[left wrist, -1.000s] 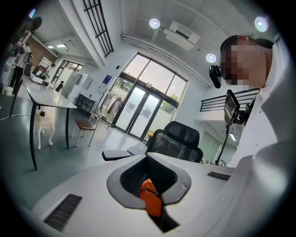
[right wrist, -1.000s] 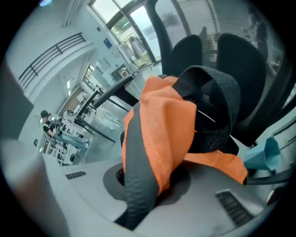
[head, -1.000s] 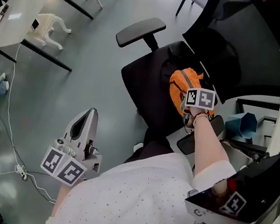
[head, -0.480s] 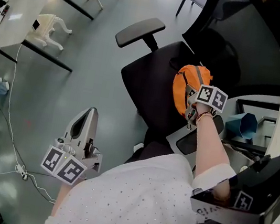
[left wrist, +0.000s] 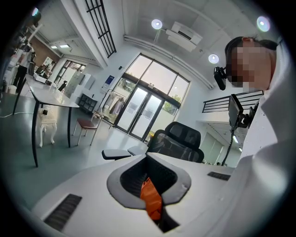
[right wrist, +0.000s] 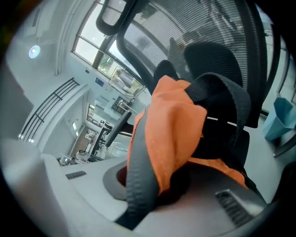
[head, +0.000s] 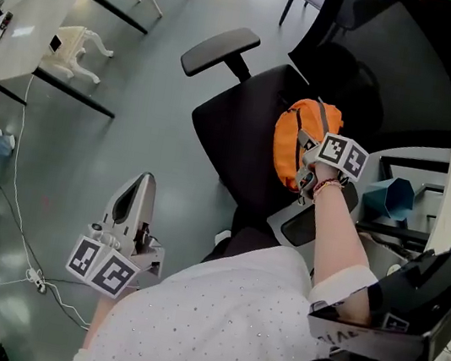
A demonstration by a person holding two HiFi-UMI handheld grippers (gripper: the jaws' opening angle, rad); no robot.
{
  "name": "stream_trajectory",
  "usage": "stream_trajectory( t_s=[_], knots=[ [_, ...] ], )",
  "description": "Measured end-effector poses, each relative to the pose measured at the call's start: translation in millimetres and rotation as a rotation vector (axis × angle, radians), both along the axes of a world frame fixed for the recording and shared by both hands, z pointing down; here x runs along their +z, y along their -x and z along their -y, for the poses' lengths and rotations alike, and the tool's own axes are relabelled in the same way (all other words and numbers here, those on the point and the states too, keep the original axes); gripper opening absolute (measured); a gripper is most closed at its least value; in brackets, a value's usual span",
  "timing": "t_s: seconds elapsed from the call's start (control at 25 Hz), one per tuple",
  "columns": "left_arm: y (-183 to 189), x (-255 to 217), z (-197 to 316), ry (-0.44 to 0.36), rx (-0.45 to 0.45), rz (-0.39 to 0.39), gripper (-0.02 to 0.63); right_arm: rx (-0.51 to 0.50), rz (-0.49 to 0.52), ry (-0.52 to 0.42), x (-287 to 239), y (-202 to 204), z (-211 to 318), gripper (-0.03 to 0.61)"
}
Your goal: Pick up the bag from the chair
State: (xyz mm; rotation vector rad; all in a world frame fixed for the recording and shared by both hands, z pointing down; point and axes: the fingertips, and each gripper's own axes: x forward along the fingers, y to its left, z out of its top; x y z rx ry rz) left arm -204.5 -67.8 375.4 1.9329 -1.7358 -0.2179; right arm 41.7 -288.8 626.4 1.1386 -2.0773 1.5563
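Gripping the orange bag (head: 290, 139) above the chair (head: 230, 125) seat.
The right tool (head: 305, 156) was clenched on the bag's fabric and grey strap (right wrist: 138, 166), the bag bunched at its tips. The left tool (head: 135, 196) hung well apart, jaws together, empty. The shirt (head: 208, 335) print read "GIVENC", inverted.

Grey floor (head: 133, 117) carrying black office chair (head: 243, 127) at centre, white table (head: 39, 16) upper left, white stool (head: 81, 44) beside it.
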Motion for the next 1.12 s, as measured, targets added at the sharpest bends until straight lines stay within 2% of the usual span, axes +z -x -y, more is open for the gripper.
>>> stream_trajectory(
  t_s=[0.32,1.12],
  knots=[
    [-5,7,-2,0.035,-0.026,0.004,-0.002,0.004,0.021,-0.022,-11,4,-2,0.035],
    [11,-11,-17,-0.025,-0.049,-0.032,0.0,-0.036,0.034,-0.081,-51,25,-29,0.035]
  ],
)
